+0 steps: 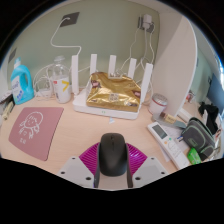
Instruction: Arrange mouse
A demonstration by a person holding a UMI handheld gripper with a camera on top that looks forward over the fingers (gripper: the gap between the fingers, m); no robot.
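Mouse (pixel 112 152), black, sat between the magenta pads (pixel 92 158) of the hand-held gripper (pixel 112 163), whose fingers pressed on both its flanks above the pale worktop (pixel 75 140). Beyond it stood a white router (pixel 110 90) carrying a gold packet (pixel 112 93), and a pink mat (pixel 36 130) lay beside.

A pale desk (pixel 80 148) ran up to a plain greenish wall (pixel 105 30), evenly lit. Two sockets (pixel 68 18) sat high on that wall, cables (pixel 57 45) hanging from them. A pink mat (pixel 35 130) lay on the desk.
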